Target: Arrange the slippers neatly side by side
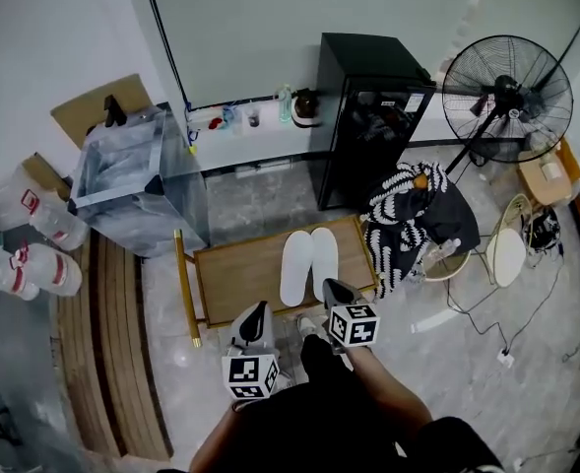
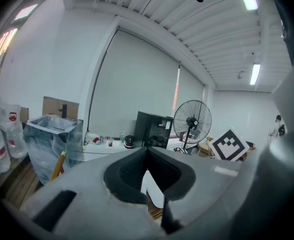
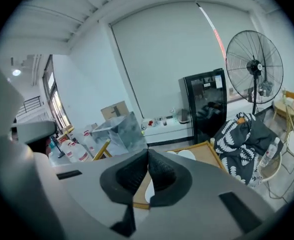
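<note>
Two flat white slippers (image 1: 297, 264) lie side by side on the low wooden bench (image 1: 235, 279). Left gripper (image 1: 261, 307) and right gripper (image 1: 329, 285) are both closed and empty. The right tip hangs over a heel — a careless pull-back could knock the pair askew.

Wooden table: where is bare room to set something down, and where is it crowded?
Widest bare patch: the left half of the wooden table, between its left rim and the slippers. Only a thin strip is free right of them. The left gripper and right gripper crowd the near edge.
</note>
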The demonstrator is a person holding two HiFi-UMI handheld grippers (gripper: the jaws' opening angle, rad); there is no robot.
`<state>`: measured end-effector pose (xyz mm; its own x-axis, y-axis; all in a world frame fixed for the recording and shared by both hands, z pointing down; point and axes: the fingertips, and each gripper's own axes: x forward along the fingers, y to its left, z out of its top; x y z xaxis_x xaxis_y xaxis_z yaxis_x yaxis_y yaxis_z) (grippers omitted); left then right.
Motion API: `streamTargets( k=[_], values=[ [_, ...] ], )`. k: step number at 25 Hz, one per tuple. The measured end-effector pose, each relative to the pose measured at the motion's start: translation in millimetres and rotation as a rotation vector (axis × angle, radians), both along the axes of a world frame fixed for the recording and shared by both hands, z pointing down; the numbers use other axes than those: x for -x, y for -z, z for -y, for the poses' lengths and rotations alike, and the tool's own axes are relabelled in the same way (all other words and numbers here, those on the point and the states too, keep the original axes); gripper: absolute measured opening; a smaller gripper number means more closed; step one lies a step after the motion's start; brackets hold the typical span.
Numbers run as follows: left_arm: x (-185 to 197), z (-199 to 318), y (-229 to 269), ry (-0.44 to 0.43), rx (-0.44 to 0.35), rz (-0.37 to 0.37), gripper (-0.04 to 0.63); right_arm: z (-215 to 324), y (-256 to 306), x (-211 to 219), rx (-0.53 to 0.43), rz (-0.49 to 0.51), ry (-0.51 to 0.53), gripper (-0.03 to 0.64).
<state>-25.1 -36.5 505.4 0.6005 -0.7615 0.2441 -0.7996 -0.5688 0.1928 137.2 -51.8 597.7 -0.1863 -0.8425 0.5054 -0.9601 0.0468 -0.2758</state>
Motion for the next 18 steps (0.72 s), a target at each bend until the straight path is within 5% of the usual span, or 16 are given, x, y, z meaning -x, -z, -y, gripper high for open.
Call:
streamTargets(
  k=[11, 18],
  values=[
    [38, -70, 36, -0.026, -0.076, -0.010, 0.015, -99, 59, 42, -0.105, -0.054, -0.022, 0.014],
    [48, -101, 44, -0.016, -0.056, -0.057, 0.017, -141, 91, 53, -0.156, -0.072, -0.029, 0.014]
  ],
)
